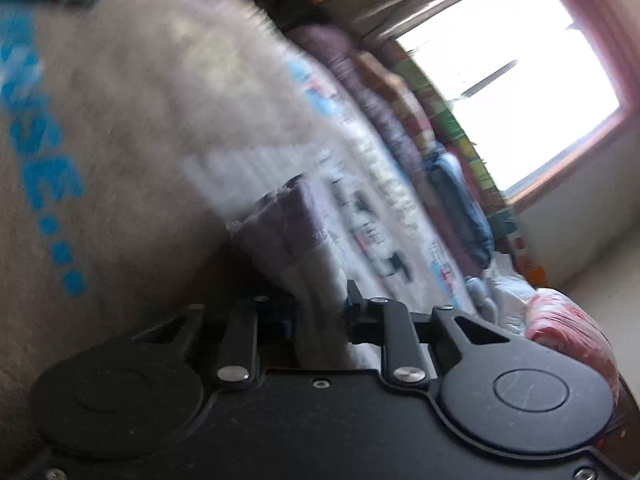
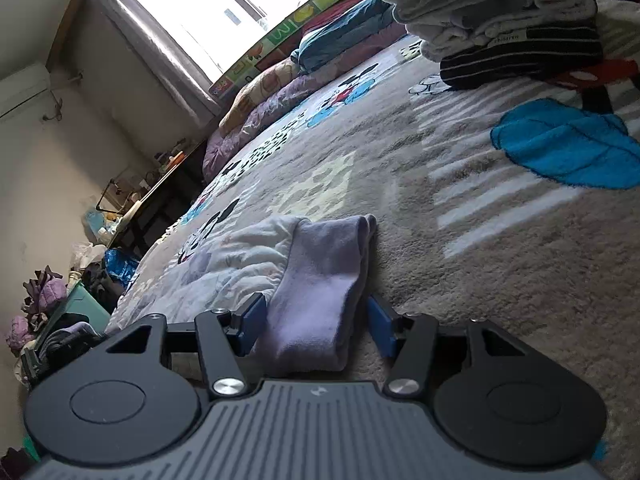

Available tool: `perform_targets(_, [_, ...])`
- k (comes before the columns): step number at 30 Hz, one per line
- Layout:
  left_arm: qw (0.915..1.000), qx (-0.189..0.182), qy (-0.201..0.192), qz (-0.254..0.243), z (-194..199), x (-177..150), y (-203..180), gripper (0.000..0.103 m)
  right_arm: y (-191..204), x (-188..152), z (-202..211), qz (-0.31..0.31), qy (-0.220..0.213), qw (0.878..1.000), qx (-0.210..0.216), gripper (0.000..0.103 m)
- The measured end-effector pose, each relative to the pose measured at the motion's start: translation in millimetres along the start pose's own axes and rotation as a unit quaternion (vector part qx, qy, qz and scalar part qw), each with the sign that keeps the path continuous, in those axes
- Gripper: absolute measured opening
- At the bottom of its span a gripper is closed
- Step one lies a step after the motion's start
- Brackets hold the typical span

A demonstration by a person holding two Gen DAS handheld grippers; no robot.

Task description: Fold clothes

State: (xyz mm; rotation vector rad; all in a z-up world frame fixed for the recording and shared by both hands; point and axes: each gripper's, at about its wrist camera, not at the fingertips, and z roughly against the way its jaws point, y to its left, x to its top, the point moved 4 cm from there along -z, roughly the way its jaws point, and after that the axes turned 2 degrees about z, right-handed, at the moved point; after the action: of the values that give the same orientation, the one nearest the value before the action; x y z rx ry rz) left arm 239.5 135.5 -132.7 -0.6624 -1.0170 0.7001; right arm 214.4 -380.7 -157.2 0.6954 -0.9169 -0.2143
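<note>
Right gripper stands open astride the lavender garment, lower centre of frame. Left gripper pinches the same cloth (view blurred). Risk: uneven pull skews the fold.

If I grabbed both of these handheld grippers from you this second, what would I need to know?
Right gripper: jaws open, straddling a folded lavender garment lying on the patterned blanket.
Left gripper: blurred and moving; purplish fabric sits between its fingers, grip unclear.
Done: a stack of folded clothes stands further back on the blanket.
Left: finish the lavender piece, then add it to the stack.
</note>
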Motion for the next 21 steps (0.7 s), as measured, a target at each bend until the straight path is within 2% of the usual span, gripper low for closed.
perform_targets(4, [0.9962, -0.042, -0.036, -0.067, 24, -1, -49, 0.019, -3, 2, 1, -0.012, 0.0, 1.0, 0.01, 0.055])
perform_targets(9, [0.9788, -0.066, -0.057, -0.185, 44, -30, -121, 0.019, -7, 5, 4, -0.036, -0.005, 0.999, 0.031, 0.055])
perform_targets(16, [0.9419, -0.066, -0.078, -0.32, 53, -86, -187, 0.019, -17, 9, 9, -0.086, -0.017, 0.994, 0.063, 0.055])
perform_targets(21, [0.9047, -0.062, -0.08, -0.414, 39, -135, -221, 0.019, -23, 12, 15, -0.108, -0.024, 0.991, 0.077, 0.055])
